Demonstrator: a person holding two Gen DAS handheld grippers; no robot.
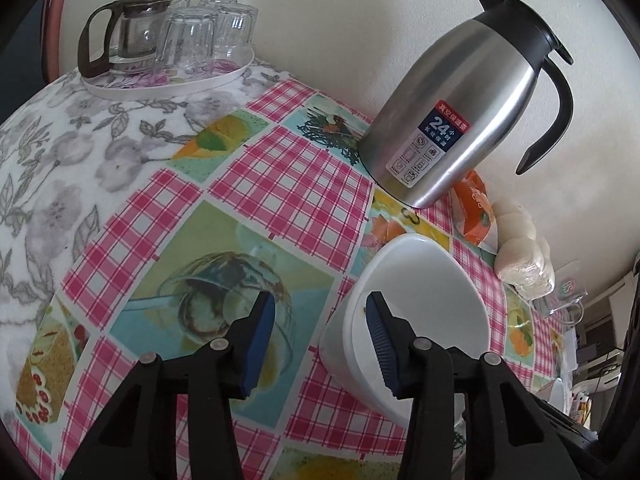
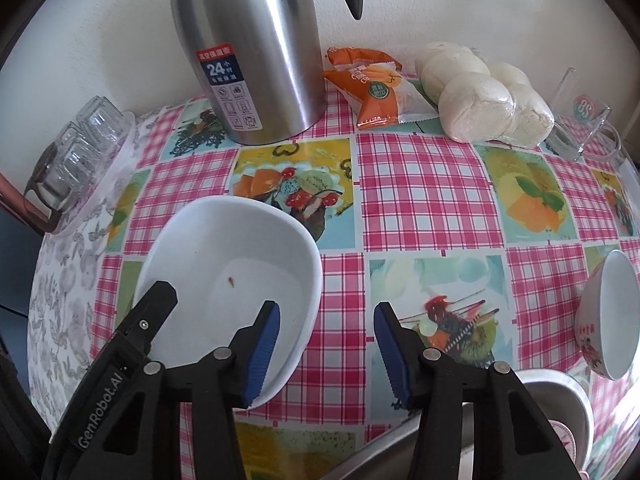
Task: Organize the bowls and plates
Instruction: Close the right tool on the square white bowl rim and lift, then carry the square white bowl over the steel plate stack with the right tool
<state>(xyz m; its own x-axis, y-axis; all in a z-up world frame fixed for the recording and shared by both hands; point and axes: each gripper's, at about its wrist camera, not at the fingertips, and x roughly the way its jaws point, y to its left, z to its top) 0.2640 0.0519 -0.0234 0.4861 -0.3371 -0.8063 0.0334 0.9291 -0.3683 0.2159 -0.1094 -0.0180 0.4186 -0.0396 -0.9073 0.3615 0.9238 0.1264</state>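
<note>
A white squarish bowl (image 1: 424,292) sits on the checked tablecloth. My left gripper (image 1: 320,344) is open, its right finger inside the bowl and its left finger outside the near wall. The same bowl shows in the right wrist view (image 2: 240,264), where the left gripper's black body (image 2: 132,344) reaches over its rim. My right gripper (image 2: 324,352) is open and empty, just right of the bowl. A small patterned bowl (image 2: 608,316) lies tilted at the right edge. A metal dish with a patterned plate (image 2: 560,412) is at the bottom right.
A steel thermos jug (image 1: 460,112) stands at the back by the wall. A tray with glasses and a glass teapot (image 1: 168,40) is at the far left. A snack packet (image 2: 376,88), bagged buns (image 2: 488,96) and a glass mug (image 2: 580,120) lie along the wall.
</note>
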